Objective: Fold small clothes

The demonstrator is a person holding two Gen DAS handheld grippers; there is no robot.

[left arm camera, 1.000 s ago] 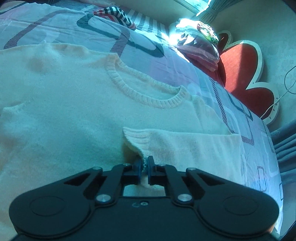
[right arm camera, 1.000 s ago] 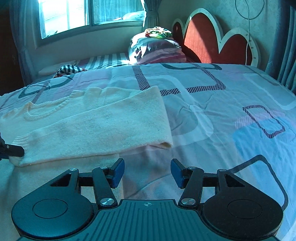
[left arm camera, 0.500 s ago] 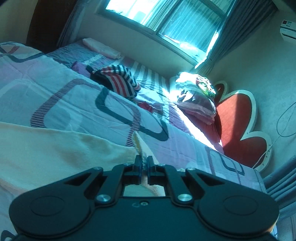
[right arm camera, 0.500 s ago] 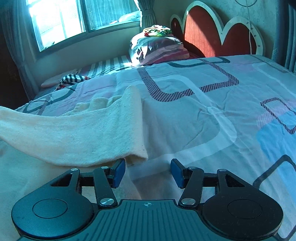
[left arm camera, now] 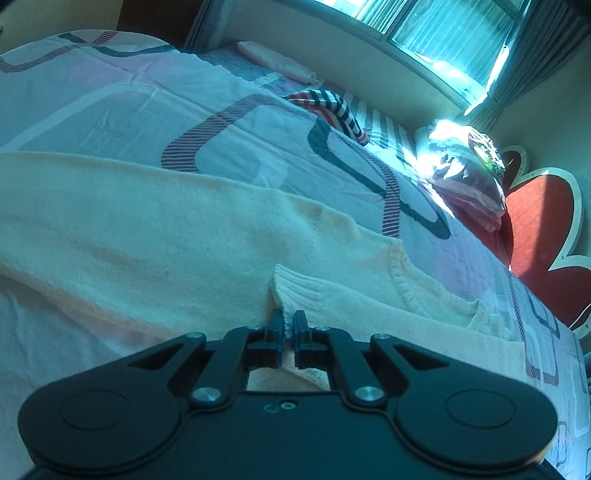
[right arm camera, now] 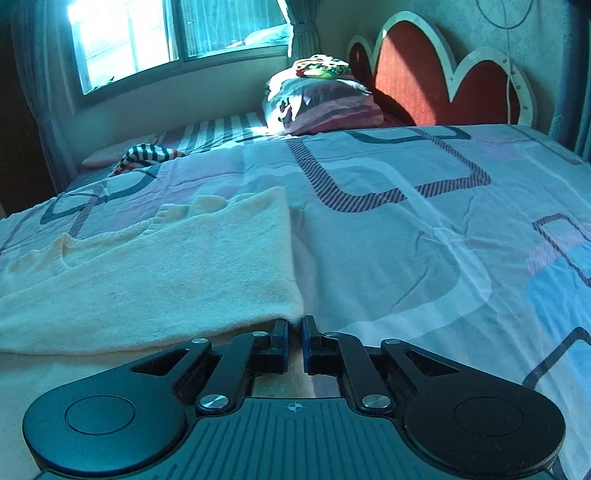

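A cream knit sweater lies on the bed, partly folded, its ribbed neckline toward the right. My left gripper is shut on the ribbed sleeve cuff and holds it over the sweater body. In the right wrist view the sweater lies left of centre with a folded edge. My right gripper is shut on the sweater's lower corner, low against the bed.
The bed has a patterned sheet. A striped garment and a folded pink cloth lie near the window side. Pillows sit by the red headboard. A wall and window are behind.
My left gripper swung up and came back down, carrying the cuff across the sweater. My right gripper moved in to the sweater's corner and closed on it.
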